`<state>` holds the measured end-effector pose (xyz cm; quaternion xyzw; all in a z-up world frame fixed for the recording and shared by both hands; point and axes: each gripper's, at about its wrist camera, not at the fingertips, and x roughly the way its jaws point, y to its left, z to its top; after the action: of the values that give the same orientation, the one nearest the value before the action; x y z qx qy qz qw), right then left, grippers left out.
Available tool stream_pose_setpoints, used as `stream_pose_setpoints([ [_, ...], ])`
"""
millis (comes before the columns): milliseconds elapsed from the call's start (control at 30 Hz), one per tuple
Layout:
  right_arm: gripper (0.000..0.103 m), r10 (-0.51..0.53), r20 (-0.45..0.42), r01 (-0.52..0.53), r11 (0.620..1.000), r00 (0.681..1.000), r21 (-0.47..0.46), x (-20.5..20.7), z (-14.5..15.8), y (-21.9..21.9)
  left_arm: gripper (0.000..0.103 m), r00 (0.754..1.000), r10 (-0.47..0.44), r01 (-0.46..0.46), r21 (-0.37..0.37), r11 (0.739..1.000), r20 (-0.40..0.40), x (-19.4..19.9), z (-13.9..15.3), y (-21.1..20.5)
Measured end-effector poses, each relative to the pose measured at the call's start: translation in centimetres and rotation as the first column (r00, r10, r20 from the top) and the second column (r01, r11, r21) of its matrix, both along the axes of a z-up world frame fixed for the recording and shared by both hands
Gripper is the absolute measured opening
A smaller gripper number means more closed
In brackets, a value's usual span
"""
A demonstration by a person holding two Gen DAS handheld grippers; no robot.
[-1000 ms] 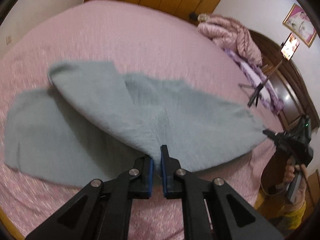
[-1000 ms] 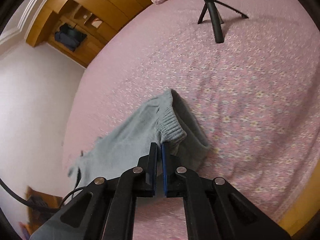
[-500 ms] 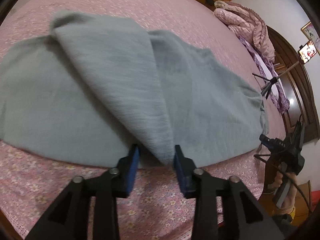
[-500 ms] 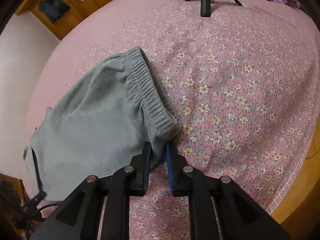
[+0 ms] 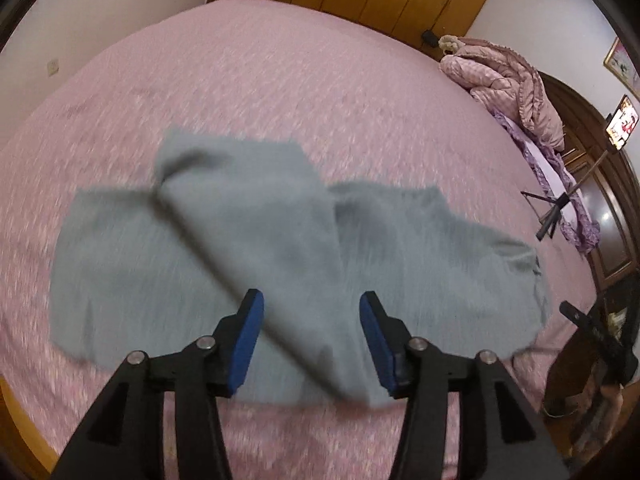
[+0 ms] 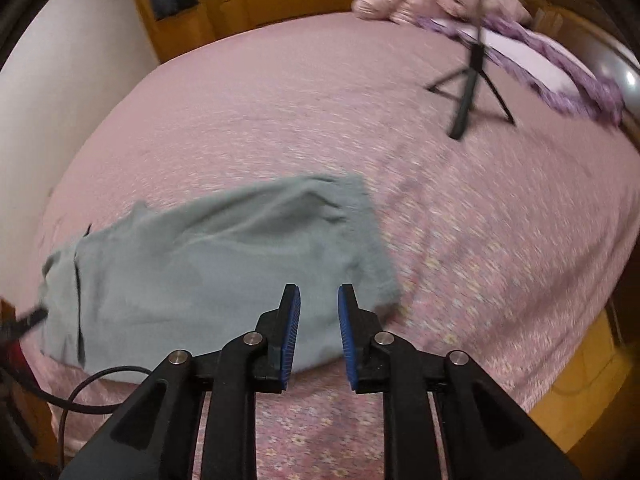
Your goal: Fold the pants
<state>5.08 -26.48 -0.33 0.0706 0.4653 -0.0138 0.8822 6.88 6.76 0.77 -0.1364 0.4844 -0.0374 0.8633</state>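
My left tongs stand well apart, their jaws having just been opening, and the grey pants lie loose beneath them rather than pinched. One leg runs as a long diagonal flap from about ten o'clock of the left wrist view down toward six o'clock, laid across the rest of the garment. I judge that I have let it go there so the leg rests on top as the first fold. The cloth between the blue pads is touched by neither.

My right tongs are parted by a narrower gap, also just opened, and nothing is clamped. The waist end of the pants lies just ahead of them, toward eleven o'clock in the right wrist view. I read this as a release at the waistband so the whole garment settles flat on the bed.

The pants look like a soft, thick knit, matte and limp, draping in rounded folds without sharp creases. The bed cover is pink with a small flower print, slightly textured, and gives the cloth some grip. A black tripod stands on the bed at one o'clock of the right view, well apart from the pants. A quilted pink blanket lies bunched at the far corner.
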Motion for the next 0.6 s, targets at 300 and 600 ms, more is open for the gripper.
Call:
stream_pose_setpoints([
  [300,0.021,0.106,-0.089,-0.1,0.992,0.99,0.073,2.0,-3.1,5.2,0.054,0.999,0.017,-0.015,0.07,0.997,-0.034,7.0,-2.2,-1.9],
  [600,0.022,0.126,-0.113,-0.114,0.988,0.986,0.103,2.9,-6.9,5.7,0.039,0.999,0.039,-0.04,0.144,0.989,0.01,8.1,-3.9,-1.9],
])
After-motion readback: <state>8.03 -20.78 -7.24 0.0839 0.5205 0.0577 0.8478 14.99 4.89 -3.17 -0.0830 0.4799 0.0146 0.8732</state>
